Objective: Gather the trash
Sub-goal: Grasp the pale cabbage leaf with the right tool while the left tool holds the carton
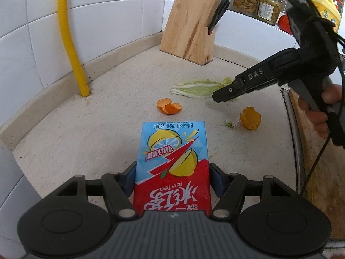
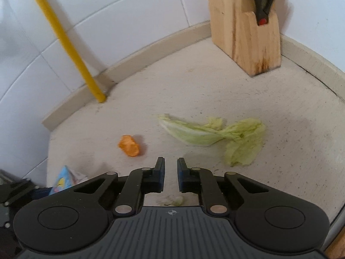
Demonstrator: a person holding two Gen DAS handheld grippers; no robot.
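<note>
Trash is scattered on the speckled beige counter (image 1: 107, 99): a carton (image 1: 172, 161) printed "Ice Tea", clamped between the left gripper (image 1: 172, 181) pads, plus orange peels (image 1: 169, 106) and a lettuce leaf (image 2: 207, 133). Only the left view shows "DAS" on the right gripper (image 2: 171, 176), whose narrowly parted jaws hold nothing.

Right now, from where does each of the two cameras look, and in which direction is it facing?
Left wrist: sits behind the left gripper, looking down across the countertop to the tiled corner; its fingers clamp an ice tea carton; the right gripper and a hand show.
Right wrist: sits behind the right gripper, jaws narrowly apart with nothing between them, looking down at the cabbage leaf.
Shared: cabbage leaf, orange peel, knife block, yellow pipe, carton.
</note>
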